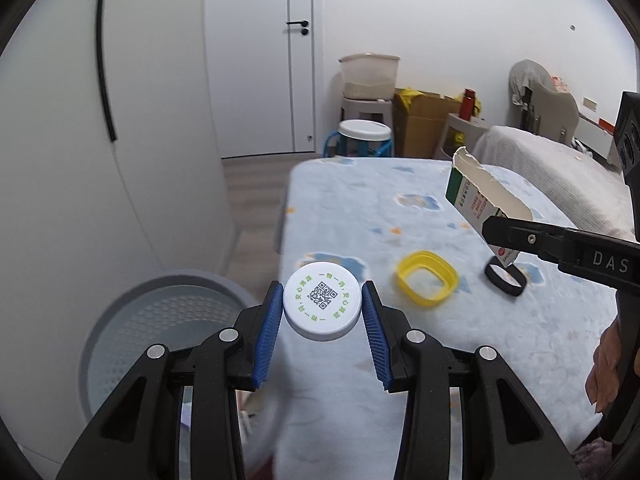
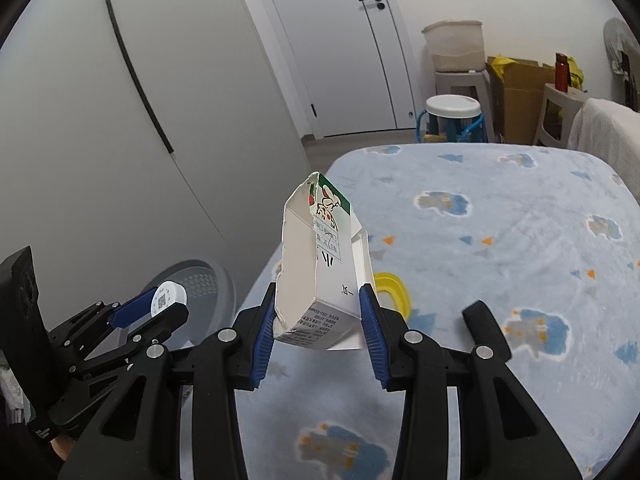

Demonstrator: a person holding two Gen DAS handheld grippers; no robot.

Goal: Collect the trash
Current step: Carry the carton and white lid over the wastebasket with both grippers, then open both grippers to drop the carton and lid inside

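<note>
My left gripper (image 1: 322,307) is shut on a white round lid (image 1: 321,305) printed with a QR code, held above the table's left edge; the same lid (image 2: 168,298) shows at the left of the right wrist view. My right gripper (image 2: 319,309) is shut on a torn white and green carton (image 2: 316,264), lifted off the table; that carton (image 1: 484,194) appears at the right of the left wrist view. A yellow plastic ring (image 1: 426,277) and a black band (image 1: 505,279) lie on the blue patterned tablecloth (image 1: 400,216). A grey perforated waste bin (image 1: 160,332) stands on the floor left of the table.
A white curved cabinet (image 1: 120,120) rises behind the bin. Past the table's far end are a white-topped stool (image 1: 364,132), cardboard boxes (image 1: 424,128) and a door (image 1: 260,60). A person's hand (image 1: 612,364) shows at the right edge.
</note>
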